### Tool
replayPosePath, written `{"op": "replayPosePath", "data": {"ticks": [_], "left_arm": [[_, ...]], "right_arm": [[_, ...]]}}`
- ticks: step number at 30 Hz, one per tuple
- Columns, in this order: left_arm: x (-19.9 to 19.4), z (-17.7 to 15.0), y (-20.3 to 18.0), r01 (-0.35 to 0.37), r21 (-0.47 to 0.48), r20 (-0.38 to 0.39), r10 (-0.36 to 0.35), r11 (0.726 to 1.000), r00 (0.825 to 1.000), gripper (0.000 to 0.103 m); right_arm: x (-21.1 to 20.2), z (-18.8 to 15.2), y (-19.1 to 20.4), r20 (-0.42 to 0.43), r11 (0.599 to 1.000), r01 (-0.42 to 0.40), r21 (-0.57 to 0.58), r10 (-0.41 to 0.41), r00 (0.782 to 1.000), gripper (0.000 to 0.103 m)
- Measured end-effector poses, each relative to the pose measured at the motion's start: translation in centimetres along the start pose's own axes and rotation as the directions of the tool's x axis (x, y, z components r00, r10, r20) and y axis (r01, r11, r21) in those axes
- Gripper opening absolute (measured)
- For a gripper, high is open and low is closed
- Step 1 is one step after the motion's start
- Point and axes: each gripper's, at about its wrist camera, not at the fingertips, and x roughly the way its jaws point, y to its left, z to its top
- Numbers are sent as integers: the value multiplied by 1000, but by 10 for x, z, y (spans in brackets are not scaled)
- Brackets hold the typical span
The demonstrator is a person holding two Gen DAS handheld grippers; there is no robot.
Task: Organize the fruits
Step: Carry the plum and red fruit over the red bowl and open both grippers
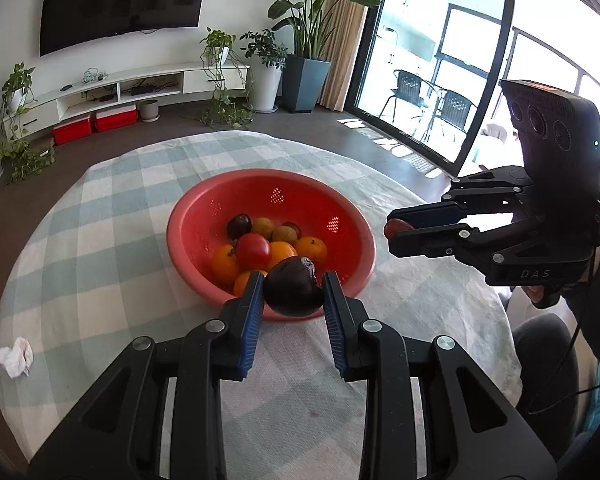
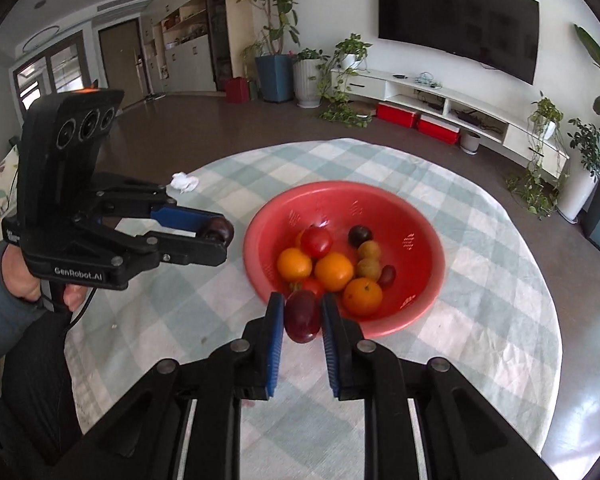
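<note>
A red colander bowl [image 1: 204,204] sits mid-table and holds several oranges, a tomato [image 1: 253,250], dark plums and small brownish fruits; it also shows in the right wrist view [image 2: 420,216]. My left gripper [image 1: 293,294] is shut on a dark purple plum [image 1: 294,288], held above the bowl's near rim; it shows from the side in the right wrist view [image 2: 220,234]. My right gripper [image 2: 301,314] is shut on a reddish-purple plum [image 2: 302,316] at the bowl's near rim; it shows in the left wrist view [image 1: 396,229], right of the bowl.
The round table wears a green-and-white checked cloth [image 1: 100,216]. A crumpled white tissue [image 1: 16,357] lies near its left edge, also in the right wrist view [image 2: 184,182]. Floor, potted plants and a TV bench lie beyond.
</note>
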Motion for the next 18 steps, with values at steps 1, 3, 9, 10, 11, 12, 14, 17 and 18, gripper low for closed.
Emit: {"op": "replayPosePath", "data": {"ticks": [1,3,9,10,11,12,14,17,18], "left_arm": [[3,8,2,-12,5,-2,12,1000,1000,28],[11,22,6,-33,20,-3,33,999,999,28],[50,49,7,-63,64,-47,66,996,997,28],[57,51,6,-67,72,-55,71,995,996,28],[64,52,5,-67,80,-66,72,995,995,28],[69,54,3,-68,87,-73,74,994,995,28],[79,55,1,-72,100,-80,80,992,994,28],[93,56,0,-71,114,-94,82,991,992,28],[97,56,-1,-71,117,-102,83,991,991,28]], "right_arm": [[5,5,-5,-1,1000,14,27,-14,1000,21],[18,15,-16,-10,996,42,73,-42,999,21],[62,32,-37,-60,979,106,173,-97,993,21],[68,33,-40,-69,975,116,188,-105,992,21],[74,33,-43,-82,972,129,197,-115,990,21],[80,32,-45,-95,969,142,202,-125,988,21],[89,30,-49,-119,965,168,203,-146,982,21],[97,24,-53,-147,961,196,196,-169,975,21],[99,23,-54,-152,960,201,193,-173,973,21]]}}
